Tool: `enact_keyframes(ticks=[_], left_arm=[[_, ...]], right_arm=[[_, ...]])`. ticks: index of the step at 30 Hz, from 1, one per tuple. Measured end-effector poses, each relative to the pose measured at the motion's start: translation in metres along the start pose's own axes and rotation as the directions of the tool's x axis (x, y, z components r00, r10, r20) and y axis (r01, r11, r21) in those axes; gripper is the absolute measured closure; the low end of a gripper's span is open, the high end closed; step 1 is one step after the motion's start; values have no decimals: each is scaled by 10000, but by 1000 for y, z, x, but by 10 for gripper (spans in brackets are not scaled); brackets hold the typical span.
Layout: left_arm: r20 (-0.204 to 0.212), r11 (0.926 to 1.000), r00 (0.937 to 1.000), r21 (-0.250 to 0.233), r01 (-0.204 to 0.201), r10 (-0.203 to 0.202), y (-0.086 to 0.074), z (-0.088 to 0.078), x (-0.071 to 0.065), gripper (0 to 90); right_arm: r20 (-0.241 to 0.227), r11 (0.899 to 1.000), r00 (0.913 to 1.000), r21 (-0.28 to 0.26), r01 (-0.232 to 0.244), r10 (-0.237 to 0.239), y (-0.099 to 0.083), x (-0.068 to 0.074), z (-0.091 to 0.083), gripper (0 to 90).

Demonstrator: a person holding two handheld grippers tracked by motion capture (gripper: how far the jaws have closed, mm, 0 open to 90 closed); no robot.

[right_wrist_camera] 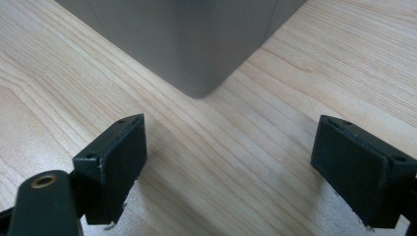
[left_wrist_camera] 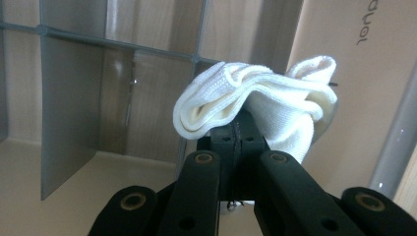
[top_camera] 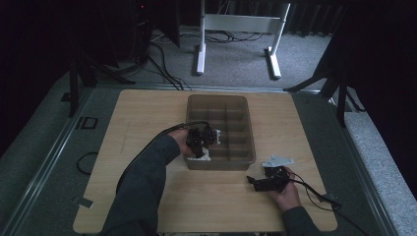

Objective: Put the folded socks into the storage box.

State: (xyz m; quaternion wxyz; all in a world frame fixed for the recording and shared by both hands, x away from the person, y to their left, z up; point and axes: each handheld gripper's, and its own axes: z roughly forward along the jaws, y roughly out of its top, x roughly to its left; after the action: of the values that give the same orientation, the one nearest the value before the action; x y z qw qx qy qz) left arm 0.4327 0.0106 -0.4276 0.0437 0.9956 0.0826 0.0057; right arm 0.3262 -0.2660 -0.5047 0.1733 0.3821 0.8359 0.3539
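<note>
The left tool (top_camera: pixel 199 140) is reaching over the near-left corner of the bin (top_camera: pixel 248 142), its jaws pinching tight on a folded white cloth (left_wrist_camera: pixel 255 105) (bunched above the dividers). At four o'clock from the bin, the right tool (top_camera: pixel 255 182) is resting low on the table (top_camera: pixel 142 113), jaws standing wide and holding nothing.

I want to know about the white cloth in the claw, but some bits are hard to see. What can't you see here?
- High view: the white cloth is mostly hidden by the left claw and the bin wall.
- Left claw view: the jaws cover the pinched part of the cloth; the bin's compartments are cut off by the edges.
- Right claw view: the open right claw faces one bin corner, so its inside is hidden.
</note>
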Motion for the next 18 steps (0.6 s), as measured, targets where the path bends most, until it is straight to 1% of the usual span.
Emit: enact_keyframes(ticks=[2,5,10,12,15,16,18], left_arm=[[-42,10000,10000,-53,-25,25,-1,0,0,900],[-25,9998,10000,-206,42,-43,-4,-2,0,900],[-61,9981,9999,-612,117,-121,-10,-13,-1,873],[-77,9965,9999,-823,121,-128,-11,-19,-2,869],[-103,9923,9998,-1229,154,-168,-12,-28,-3,868],[-109,9901,9998,-1400,133,-150,-11,-31,-4,868],[-137,9876,9999,-1570,37,-60,-10,-35,-5,866]], right_arm=[[0,10000,10000,0,0,0,0,0,0,132],[-1,10000,10000,1,-3,3,0,0,0,132],[-2,10000,10000,1,0,0,0,0,0,132],[-1,10000,10000,0,-3,3,0,0,0,132],[-1,10000,10000,1,0,0,0,0,0,132],[-3,10000,10000,2,4,-4,0,0,0,132],[-3,10000,10000,0,-3,3,0,0,0,132]])
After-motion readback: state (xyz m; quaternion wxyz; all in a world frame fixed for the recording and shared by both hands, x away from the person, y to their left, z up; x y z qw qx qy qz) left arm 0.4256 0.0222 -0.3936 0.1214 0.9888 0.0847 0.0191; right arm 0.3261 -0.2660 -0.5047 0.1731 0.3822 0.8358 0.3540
